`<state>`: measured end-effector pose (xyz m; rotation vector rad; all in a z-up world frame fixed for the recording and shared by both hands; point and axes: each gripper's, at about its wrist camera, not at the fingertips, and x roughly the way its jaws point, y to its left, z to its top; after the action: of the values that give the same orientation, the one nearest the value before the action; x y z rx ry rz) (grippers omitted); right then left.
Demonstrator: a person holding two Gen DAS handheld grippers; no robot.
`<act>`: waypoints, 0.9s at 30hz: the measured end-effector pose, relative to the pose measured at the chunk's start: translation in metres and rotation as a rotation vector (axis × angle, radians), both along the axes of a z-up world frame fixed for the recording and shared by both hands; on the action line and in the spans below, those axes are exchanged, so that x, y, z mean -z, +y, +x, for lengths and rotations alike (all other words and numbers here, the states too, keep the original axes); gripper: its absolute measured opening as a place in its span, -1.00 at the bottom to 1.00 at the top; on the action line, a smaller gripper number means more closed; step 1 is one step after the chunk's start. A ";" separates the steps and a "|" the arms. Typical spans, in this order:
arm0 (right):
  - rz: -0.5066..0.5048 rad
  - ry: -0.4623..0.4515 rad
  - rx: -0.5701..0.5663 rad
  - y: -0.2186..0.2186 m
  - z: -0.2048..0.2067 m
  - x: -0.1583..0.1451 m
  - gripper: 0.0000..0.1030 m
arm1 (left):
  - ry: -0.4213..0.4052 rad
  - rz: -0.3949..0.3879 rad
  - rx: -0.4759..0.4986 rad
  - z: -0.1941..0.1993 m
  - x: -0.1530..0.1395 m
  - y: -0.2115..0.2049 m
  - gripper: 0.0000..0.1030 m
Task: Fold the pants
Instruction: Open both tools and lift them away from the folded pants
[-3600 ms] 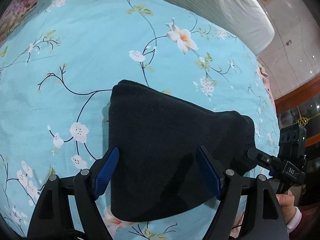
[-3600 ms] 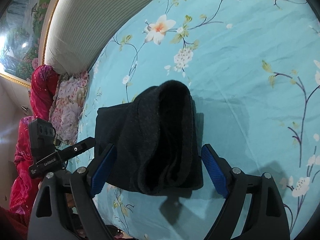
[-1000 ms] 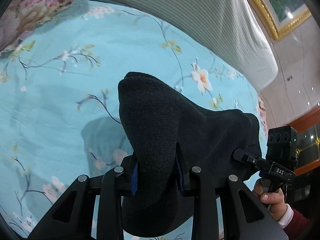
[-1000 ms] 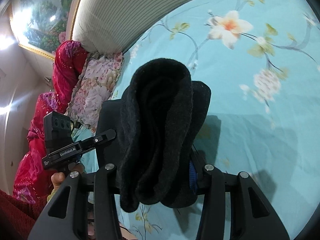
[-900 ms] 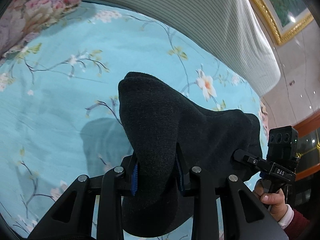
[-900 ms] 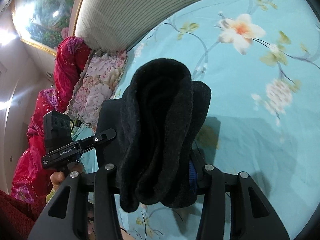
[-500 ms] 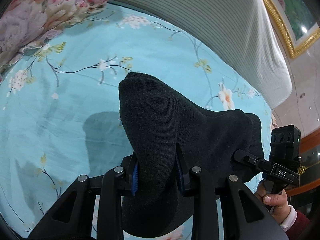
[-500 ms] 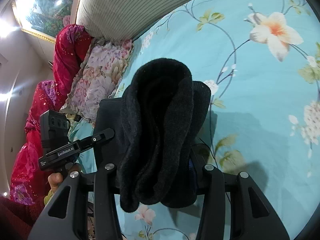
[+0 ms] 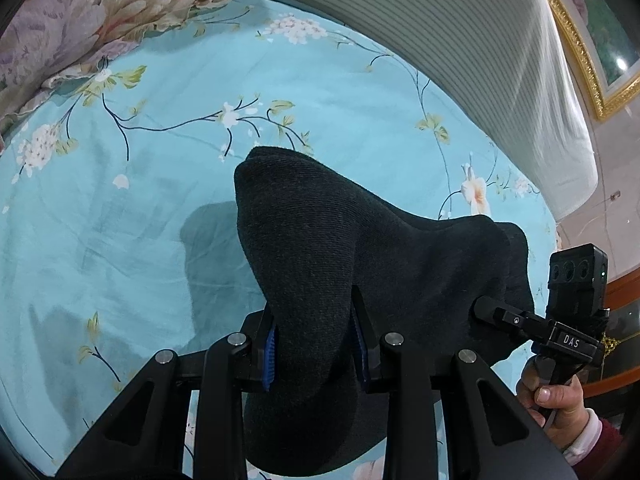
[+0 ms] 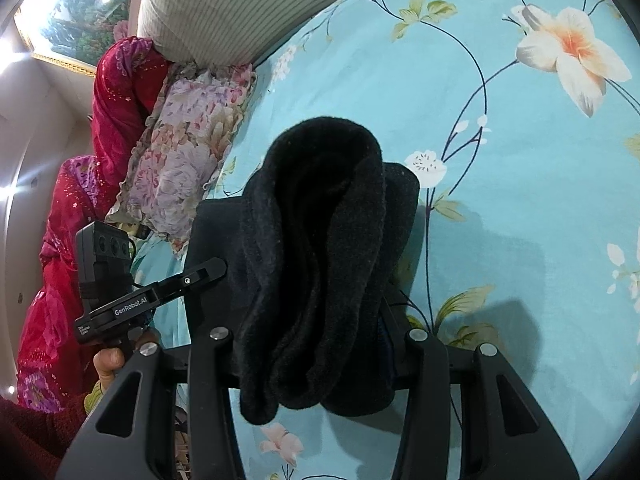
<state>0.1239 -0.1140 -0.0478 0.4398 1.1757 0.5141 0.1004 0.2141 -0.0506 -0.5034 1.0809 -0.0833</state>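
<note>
Black pants (image 9: 360,264) between both claws

This is a bedroom in a home. There is a bed with a blue flowered sheet (image 9: 120,208), a flowery pillow (image 10: 188,152) and a big striped headboard (image 9: 460,40). A picture in a gold frame (image 9: 592,40) hangs on the wall.

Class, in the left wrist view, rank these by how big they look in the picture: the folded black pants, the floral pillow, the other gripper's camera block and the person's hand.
1. black pants
2. floral pillow, partly cut off by the frame
3. and 4. camera block and hand: too alike to rank.
</note>
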 end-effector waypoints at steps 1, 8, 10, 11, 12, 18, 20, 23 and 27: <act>-0.001 0.003 0.001 0.000 0.000 0.001 -0.07 | 0.003 -0.001 -0.001 0.000 0.001 0.000 -0.39; -0.026 0.025 0.013 -0.001 0.000 0.007 0.06 | 0.026 0.002 -0.015 0.004 0.011 0.004 -0.08; -0.044 0.024 0.019 -0.002 -0.001 0.006 0.10 | 0.026 0.005 -0.020 0.003 0.013 0.006 0.01; -0.054 0.021 0.019 -0.003 -0.001 0.006 0.12 | 0.026 0.005 -0.023 0.002 0.013 0.007 0.03; -0.064 0.017 0.020 -0.002 -0.002 0.005 0.15 | 0.026 0.008 -0.025 0.001 0.013 0.007 0.05; -0.105 -0.009 0.035 -0.005 -0.008 -0.002 0.20 | 0.031 0.032 -0.045 -0.004 0.011 0.008 0.25; -0.109 -0.018 0.044 -0.007 -0.010 -0.005 0.22 | 0.030 0.040 -0.050 -0.006 0.010 0.007 0.28; -0.116 -0.026 0.057 -0.010 -0.013 -0.007 0.25 | 0.031 0.050 -0.055 -0.009 0.008 0.006 0.30; -0.126 -0.042 0.074 -0.015 -0.016 -0.011 0.28 | 0.026 0.073 -0.058 -0.015 0.003 0.004 0.36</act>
<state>0.1078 -0.1289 -0.0370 0.3610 1.1403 0.3810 0.0859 0.2177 -0.0541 -0.4709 1.0904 0.0133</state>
